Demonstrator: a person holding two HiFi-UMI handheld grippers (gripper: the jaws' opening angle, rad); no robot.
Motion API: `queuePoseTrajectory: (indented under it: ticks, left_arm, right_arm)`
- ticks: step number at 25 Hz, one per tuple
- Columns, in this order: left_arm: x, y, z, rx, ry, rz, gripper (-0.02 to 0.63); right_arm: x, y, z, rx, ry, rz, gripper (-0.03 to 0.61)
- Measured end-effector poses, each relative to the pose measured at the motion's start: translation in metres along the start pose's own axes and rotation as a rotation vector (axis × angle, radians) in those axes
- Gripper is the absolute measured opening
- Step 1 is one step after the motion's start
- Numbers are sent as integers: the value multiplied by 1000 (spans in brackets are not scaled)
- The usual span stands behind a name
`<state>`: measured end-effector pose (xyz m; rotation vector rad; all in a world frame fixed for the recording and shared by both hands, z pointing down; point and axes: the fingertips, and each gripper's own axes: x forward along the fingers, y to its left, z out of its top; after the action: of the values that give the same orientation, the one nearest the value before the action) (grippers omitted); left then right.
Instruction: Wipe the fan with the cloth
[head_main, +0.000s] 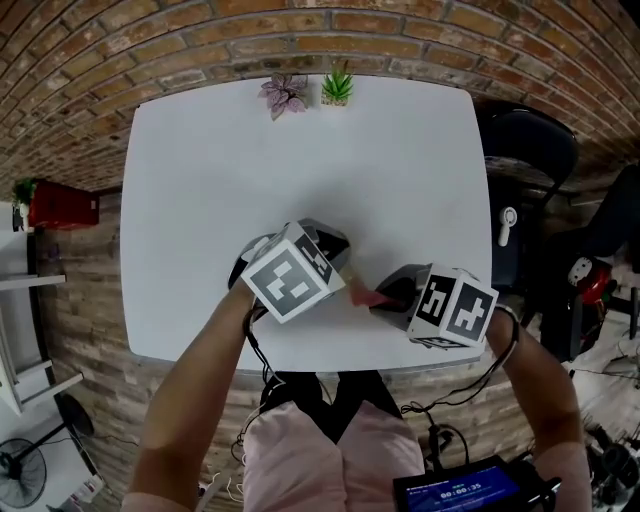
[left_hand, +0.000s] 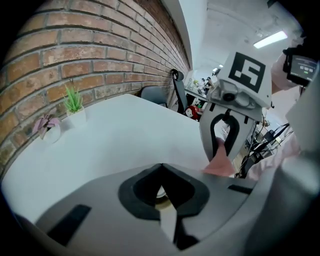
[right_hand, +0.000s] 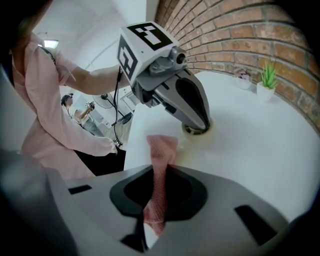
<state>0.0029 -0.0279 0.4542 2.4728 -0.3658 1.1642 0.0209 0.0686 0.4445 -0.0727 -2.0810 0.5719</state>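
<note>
White bench (head_main: 400, 160) runs from the person's lap out to a brick wall (head_main: 300, 30), and both tongs work over its near edge.

Nearest the person, the right tongs (head_main: 388, 298) (right_hand: 161, 169) point steeply down, their marker cube toward the lap. Their jaws are pinching a pink cloth (right_hand: 161, 150) (head_main: 368, 297). One end of the cloth sticks out past the tips and the rest trails back between the jaws. Seen from the left gripper view, the cloth (left_hand: 220, 167) hangs at the tips of the right tongs (left_hand: 221, 155), just above the bench.

Just beside them, on the person's left and slightly farther out, the left tongs (head_main: 335, 245) (left_hand: 161, 169) also slant down. Their jaws are pressed together. The right gripper view shows the left tongs (right_hand: 199, 127) with their tips set down on a small round thing (right_hand: 190, 131) (left_hand: 159, 192), pale and ring-like, lying on the bench. It is too hidden to tell whether it is the fan. The free end of the cloth is near this thing but apart from it.

Well beyond both tongs, at the far edge of the bench, two little pots stand side by side against the wall: a pink-leaved plant (head_main: 285, 95) (left_hand: 46, 125) and a green plant (head_main: 337, 88) (right_hand: 267, 80).
</note>
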Motion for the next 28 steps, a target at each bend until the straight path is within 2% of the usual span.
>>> queuePoseTrajectory:
  ticks: [3,7,10,16,19,28]
  left_arm:
    - [1,0,0,-6,0,2,11]
    - [0,1,1,-10,-5,-1,11]
    - [0,1,1,-20,-10,-7,11]
    - [-1,2,2,-15,-24,-8,11]
    - [-1,3,1,-20,-26,-7,11]
    - [-1,1,-2,-44,-16,5,11]
  right_arm:
    - [-3,0,13,-95,21,-56,37]
    - [2,-10,24,-304,98,-195,37]
    - [13,-15,27,-431,149,-257,37]
    - [21,-28,38,-567,150,-373,37]
    - [24,-28,36,-586,157,-369,37]
    - [25,5,4,-584,193,-282,37]
